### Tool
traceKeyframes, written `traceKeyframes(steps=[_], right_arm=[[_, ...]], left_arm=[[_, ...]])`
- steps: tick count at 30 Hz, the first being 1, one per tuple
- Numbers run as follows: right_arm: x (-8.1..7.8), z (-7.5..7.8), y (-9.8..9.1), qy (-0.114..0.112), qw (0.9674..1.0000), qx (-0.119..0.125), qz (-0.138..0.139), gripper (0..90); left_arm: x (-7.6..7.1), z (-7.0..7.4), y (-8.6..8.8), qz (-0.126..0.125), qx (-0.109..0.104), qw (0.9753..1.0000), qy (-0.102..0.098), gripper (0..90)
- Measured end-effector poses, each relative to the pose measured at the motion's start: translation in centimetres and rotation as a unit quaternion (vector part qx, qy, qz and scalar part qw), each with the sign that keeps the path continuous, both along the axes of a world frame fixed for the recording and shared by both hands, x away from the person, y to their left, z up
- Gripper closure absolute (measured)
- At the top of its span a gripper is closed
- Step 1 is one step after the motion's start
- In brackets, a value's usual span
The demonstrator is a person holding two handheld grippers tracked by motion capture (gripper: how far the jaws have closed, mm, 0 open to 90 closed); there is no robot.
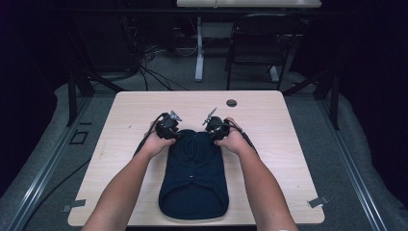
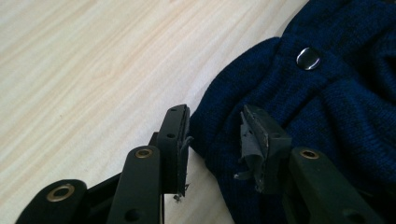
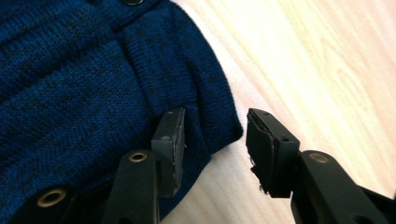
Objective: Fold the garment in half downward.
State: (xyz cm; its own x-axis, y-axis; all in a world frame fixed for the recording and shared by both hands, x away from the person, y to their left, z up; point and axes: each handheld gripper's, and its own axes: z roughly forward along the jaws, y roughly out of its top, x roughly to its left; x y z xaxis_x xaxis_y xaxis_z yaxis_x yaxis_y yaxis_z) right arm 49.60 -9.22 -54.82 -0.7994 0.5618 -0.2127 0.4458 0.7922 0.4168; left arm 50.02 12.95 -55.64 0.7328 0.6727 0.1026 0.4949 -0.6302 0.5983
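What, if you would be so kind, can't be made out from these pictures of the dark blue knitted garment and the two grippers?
- High view: the far end of the dark blue knitted garment lies under both hands and the left gripper and right gripper.
- Left gripper view: the garment runs off the right edge; the small silver snap shows no detail.
- Right gripper view: the garment runs off the left and top edges; its underside stays hidden against the pale wooden table.
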Motion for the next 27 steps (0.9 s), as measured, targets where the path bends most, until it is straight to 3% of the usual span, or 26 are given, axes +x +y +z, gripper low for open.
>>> traceKeyframes(steps=[4,12,27], right_arm=[[0.0,0.1,0.0,0.0,1.0,-0.008,0.005,58.3],[-0.6,0.5,0.2,0.003,0.9996,-0.014,0.023,75.3],[-1.0,1.2,-0.1,0.004,0.9994,-0.005,0.034,79.3]], left_arm=[[-0.1,-0.1,-0.1,-0.001,0.009,1.0,-0.001,60.7],[-0.4,0.1,-0.3,-0.011,0.011,0.9998,0.01,74.5],[-0.7,0.7,-0.2,-0.013,0.023,0.9996,0.006,79.7]])
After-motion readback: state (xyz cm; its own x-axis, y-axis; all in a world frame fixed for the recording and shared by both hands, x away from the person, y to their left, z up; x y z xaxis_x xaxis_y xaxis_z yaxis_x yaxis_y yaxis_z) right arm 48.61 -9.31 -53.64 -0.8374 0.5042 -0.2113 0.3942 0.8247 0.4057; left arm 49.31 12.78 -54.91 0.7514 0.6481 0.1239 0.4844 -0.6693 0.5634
